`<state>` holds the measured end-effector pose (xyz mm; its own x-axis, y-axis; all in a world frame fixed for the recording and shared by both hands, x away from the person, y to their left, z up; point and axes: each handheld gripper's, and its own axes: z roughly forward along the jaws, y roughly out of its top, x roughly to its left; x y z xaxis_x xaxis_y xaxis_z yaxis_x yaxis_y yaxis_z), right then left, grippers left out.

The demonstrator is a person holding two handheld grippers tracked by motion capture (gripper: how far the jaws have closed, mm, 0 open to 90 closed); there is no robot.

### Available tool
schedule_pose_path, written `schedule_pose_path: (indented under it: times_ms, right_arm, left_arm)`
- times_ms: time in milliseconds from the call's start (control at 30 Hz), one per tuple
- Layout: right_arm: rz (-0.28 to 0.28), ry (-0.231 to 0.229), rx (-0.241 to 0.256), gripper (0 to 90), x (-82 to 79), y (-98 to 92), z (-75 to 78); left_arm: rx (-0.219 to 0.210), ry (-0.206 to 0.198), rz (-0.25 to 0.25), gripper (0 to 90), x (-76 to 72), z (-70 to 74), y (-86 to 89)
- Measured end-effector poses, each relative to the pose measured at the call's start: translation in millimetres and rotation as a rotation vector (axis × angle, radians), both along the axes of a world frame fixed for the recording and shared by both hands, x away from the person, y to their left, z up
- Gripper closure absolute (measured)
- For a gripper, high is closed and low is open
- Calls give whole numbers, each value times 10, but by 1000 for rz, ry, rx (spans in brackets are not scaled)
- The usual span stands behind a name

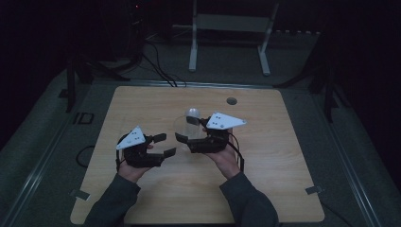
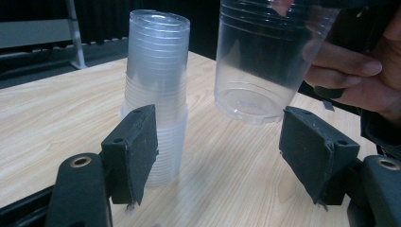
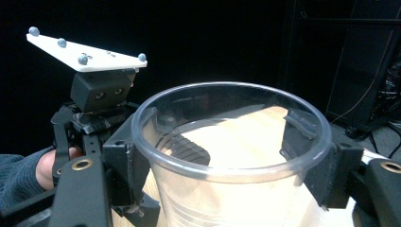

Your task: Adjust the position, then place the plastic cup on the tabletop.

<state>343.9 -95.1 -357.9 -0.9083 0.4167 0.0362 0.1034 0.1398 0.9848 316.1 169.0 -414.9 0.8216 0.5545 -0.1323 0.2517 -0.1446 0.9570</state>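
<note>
Black jaws of the right gripper squeeze one clear cup just under its rim, holding it up off the tabletop; that cup hangs apart from the stack of cups, so I think one cup is pulled free and setting it down is left; the left gripper is wide open, holding nothing, close to the upright stack; a small grey disc lies well away; nothing blocks the way.
</note>
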Motion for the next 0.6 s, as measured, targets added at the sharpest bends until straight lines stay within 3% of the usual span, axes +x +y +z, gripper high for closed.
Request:
schedule_pose_path:
  times_ms: [600]
  right_arm:
    - [-50, -12, -4, 277, 12, -200, -30]
  left_arm:
    - [2, 1, 5, 288, 5, -5, 8]
